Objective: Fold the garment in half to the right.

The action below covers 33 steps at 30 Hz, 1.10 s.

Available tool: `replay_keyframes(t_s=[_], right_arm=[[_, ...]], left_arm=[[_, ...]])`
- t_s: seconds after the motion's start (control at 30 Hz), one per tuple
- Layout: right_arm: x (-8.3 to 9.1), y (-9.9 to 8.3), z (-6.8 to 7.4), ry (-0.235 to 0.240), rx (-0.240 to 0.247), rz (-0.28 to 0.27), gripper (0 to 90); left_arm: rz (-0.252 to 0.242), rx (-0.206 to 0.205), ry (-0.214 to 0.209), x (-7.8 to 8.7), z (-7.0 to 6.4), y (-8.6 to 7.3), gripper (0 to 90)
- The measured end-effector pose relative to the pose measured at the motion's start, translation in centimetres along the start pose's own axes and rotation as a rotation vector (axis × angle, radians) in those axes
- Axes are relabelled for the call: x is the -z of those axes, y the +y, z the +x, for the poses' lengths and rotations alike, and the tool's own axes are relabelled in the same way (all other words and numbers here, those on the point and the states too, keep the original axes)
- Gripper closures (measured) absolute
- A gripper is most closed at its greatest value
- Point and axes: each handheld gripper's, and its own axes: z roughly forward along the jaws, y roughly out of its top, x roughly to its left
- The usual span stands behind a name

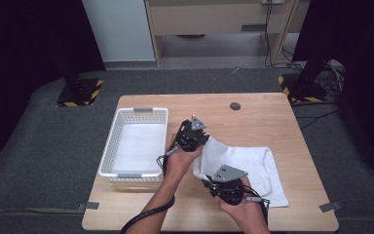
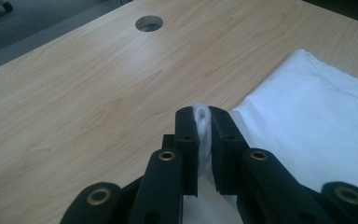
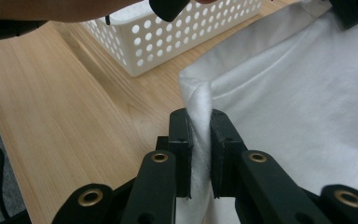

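Note:
A folded white cloth [image 1: 251,168] lies on the wooden table [image 1: 263,117], right of centre. My left gripper [image 1: 200,138] is shut on the cloth's far left corner; in the left gripper view a fold of white cloth [image 2: 307,112] is pinched at the left gripper [image 2: 203,116]. My right gripper [image 1: 213,183] is shut on the near left corner. In the right gripper view the white cloth [image 3: 298,93] bunches up at the right gripper [image 3: 199,119]. Both corners sit slightly raised off the table.
A white perforated basket [image 1: 161,127] stands at the table's left, close to my left hand, and the white perforated basket [image 3: 186,32] shows in the right gripper view. A round cable hole [image 1: 234,106] lies at the back centre. Bare wood lies behind and in front of the cloth.

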Motion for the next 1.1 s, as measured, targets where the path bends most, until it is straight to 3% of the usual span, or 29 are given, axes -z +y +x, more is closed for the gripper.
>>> replay_keyframes(t_s=[0.7, 0.87, 1.1], right_arm=[[-2.3, 2.3, 2.5, 0.064, 0.018, -0.022, 81.2], [-2.0, 2.7, 2.5, 0.076, 0.011, -0.039, 81.2], [0.0, 2.7, 1.3, 0.078, -0.023, -0.074, 81.2]], left_arm=[[0.001, 0.031, 0.040, 3.9, 2.8, -1.8, 83.3], [0.007, 0.017, 0.040, 4.5, 2.6, -0.8, 83.3], [0.003, -0.018, 0.019, 4.1, 1.4, 1.2, 83.2]])
